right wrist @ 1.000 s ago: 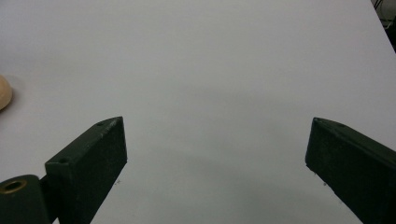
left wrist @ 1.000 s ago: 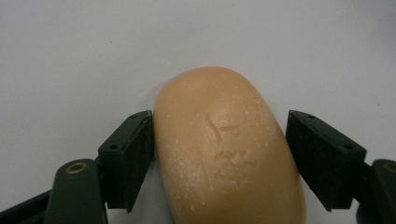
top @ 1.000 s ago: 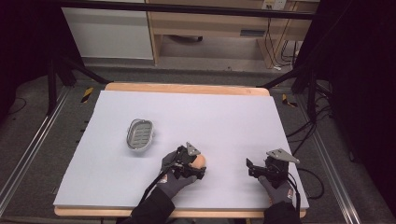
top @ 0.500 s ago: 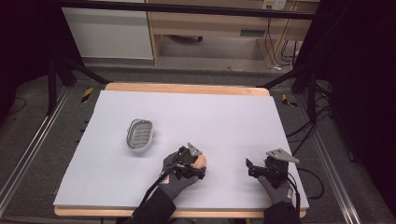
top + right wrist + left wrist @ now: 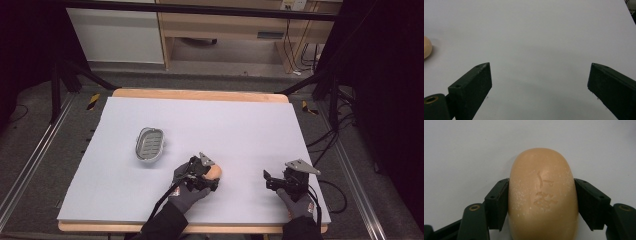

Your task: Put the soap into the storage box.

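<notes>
A tan oval bar of soap (image 5: 542,197) with a stamped mark lies on the white table sheet, and my left gripper (image 5: 541,203) is shut on it, one jaw pressed against each long side. From above, the soap (image 5: 214,172) peeks out beyond the left gripper (image 5: 204,172) near the front middle of the table. My right gripper (image 5: 272,181) rests low at the front right, jaws wide open (image 5: 540,82) with only bare sheet between them. The soap's edge (image 5: 427,47) shows at the far left of the right gripper view. A grey metal soap dish (image 5: 150,143) stands to the left.
The white sheet (image 5: 240,125) covers a wooden table whose edge (image 5: 200,94) shows at the back. Black frame legs, cables and floor rails surround the table. A wooden cabinet stands behind it.
</notes>
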Demonstrator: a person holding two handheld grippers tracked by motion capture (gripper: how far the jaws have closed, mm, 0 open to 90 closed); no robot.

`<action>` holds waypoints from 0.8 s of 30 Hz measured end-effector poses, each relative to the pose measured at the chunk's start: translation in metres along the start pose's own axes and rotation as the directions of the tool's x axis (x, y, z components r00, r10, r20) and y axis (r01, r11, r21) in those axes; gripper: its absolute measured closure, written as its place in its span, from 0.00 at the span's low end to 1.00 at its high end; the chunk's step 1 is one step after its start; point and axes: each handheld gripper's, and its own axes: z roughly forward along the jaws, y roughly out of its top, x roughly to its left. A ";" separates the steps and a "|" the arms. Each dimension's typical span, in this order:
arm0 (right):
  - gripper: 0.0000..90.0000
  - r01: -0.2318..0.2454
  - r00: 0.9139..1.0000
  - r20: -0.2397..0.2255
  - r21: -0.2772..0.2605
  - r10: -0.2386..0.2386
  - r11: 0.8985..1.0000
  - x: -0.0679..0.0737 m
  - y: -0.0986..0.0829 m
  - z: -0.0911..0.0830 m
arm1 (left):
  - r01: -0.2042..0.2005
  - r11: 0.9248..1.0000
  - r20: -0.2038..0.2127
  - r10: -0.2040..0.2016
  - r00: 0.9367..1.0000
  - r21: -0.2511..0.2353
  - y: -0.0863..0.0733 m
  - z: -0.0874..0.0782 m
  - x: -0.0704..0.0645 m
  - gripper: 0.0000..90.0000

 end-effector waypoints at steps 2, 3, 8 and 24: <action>0.06 0.000 1.000 0.000 0.000 0.000 1.000 0.000 0.000 0.000 | -0.002 1.000 0.000 0.002 1.000 -0.005 0.000 -0.002 0.000 0.35; 0.06 0.000 1.000 0.001 0.001 0.000 1.000 0.000 0.000 0.000 | -0.002 1.000 0.000 0.002 1.000 -0.007 0.000 -0.003 0.000 0.35; 0.06 -0.006 1.000 -0.002 0.002 0.006 1.000 0.000 0.000 0.000 | -0.013 1.000 0.004 0.013 1.000 -0.023 0.000 -0.011 0.001 0.35; 0.06 -0.004 1.000 0.000 -0.001 0.004 1.000 0.000 0.000 -0.001 | -0.028 0.998 0.000 0.028 1.000 -0.057 0.001 -0.038 0.010 0.35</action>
